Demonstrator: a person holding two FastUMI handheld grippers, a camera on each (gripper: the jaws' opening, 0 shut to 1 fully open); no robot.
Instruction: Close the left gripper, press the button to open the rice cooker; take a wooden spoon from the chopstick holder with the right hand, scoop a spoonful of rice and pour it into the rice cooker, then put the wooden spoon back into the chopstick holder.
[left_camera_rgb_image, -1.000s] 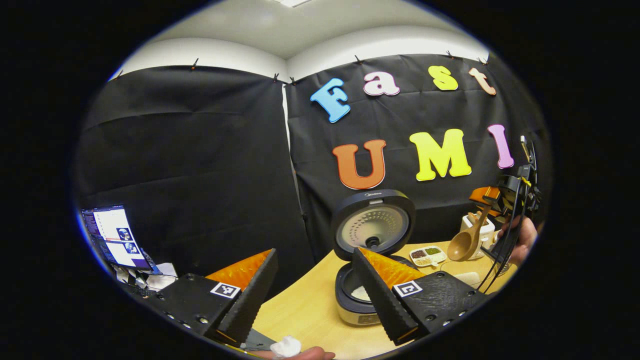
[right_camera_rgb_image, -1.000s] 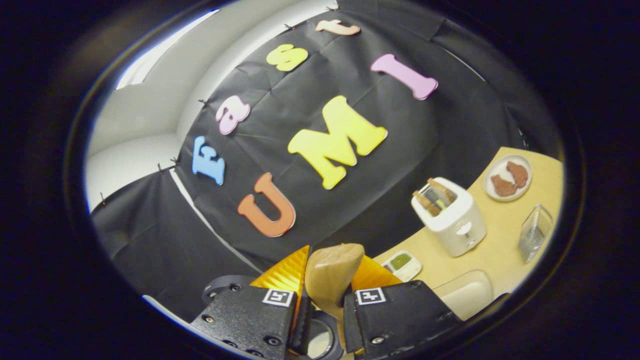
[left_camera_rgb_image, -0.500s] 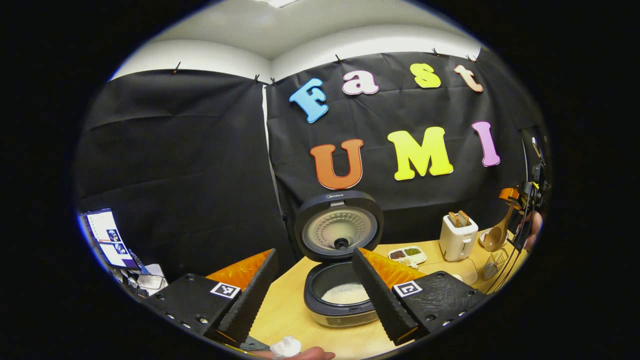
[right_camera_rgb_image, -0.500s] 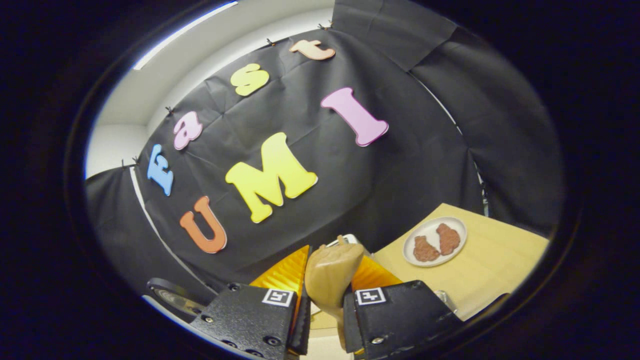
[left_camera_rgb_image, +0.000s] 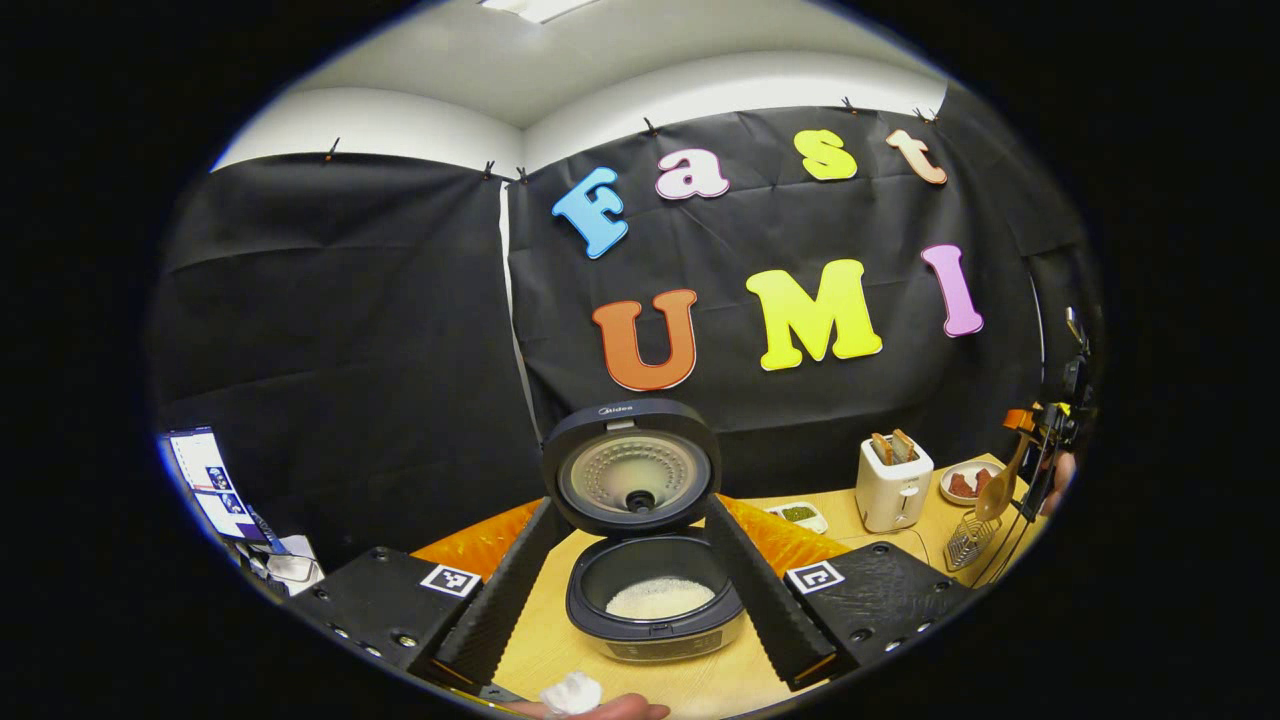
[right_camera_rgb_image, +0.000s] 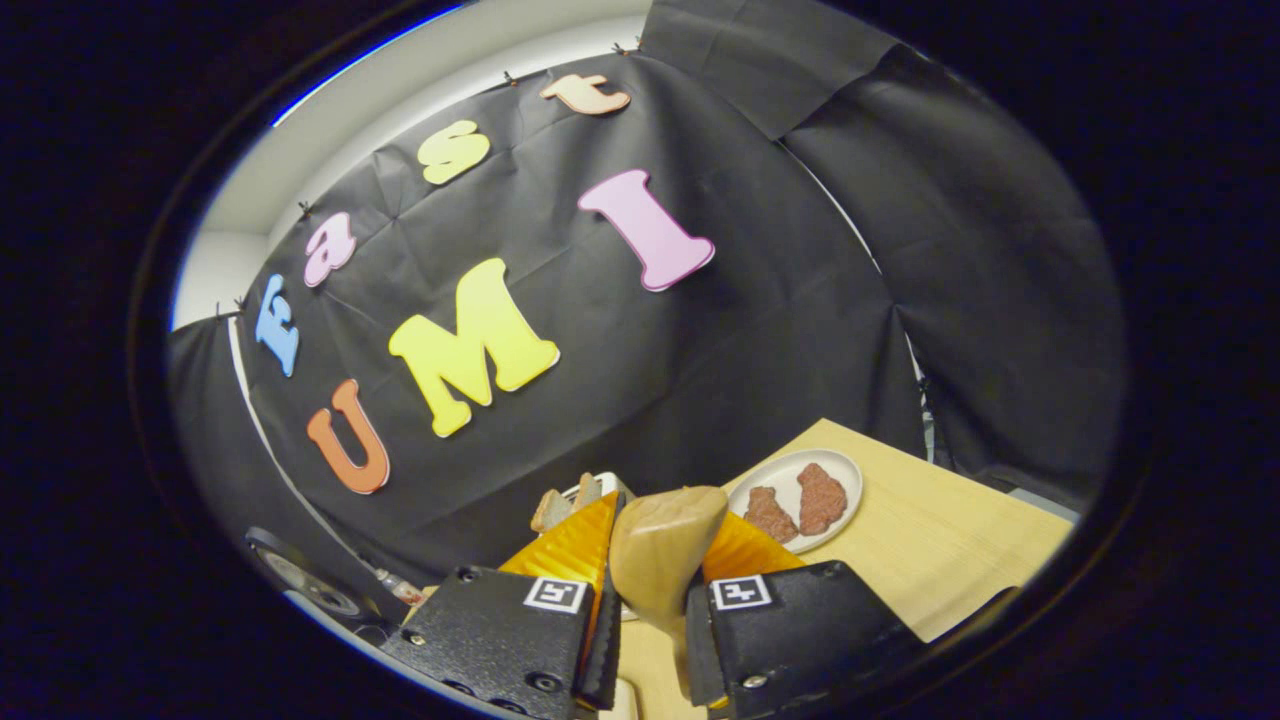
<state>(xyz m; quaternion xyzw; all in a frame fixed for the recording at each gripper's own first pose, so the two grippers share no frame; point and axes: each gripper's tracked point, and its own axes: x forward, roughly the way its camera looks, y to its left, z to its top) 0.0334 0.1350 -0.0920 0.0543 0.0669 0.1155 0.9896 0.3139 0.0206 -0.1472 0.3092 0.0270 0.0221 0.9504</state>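
The black rice cooker (left_camera_rgb_image: 655, 620) stands open on the wooden table, its lid (left_camera_rgb_image: 633, 467) upright and white rice (left_camera_rgb_image: 660, 598) in the pot. It sits framed between the spread fingers of my left gripper (left_camera_rgb_image: 628, 505), which is open and holds nothing. In the right gripper view my right gripper (right_camera_rgb_image: 655, 530) is shut on the handle of the wooden spoon (right_camera_rgb_image: 665, 555). From the left gripper view, that gripper (left_camera_rgb_image: 1045, 440) hangs at the far right with the spoon's bowl (left_camera_rgb_image: 993, 497) just above the wire chopstick holder (left_camera_rgb_image: 963, 551).
A white toaster (left_camera_rgb_image: 893, 485) with bread stands right of the cooker, a plate (right_camera_rgb_image: 840, 470) of brown meat pieces behind it, a divided dish (left_camera_rgb_image: 797, 515) beside it. A screen (left_camera_rgb_image: 205, 480) and clutter lie far left. A hand with white tissue (left_camera_rgb_image: 572, 692) is at the bottom edge.
The right gripper carried the spoon rightward, away from the cooker and toward the chopstick holder. The left gripper view swung so the cooker now sits centred between its fingers.
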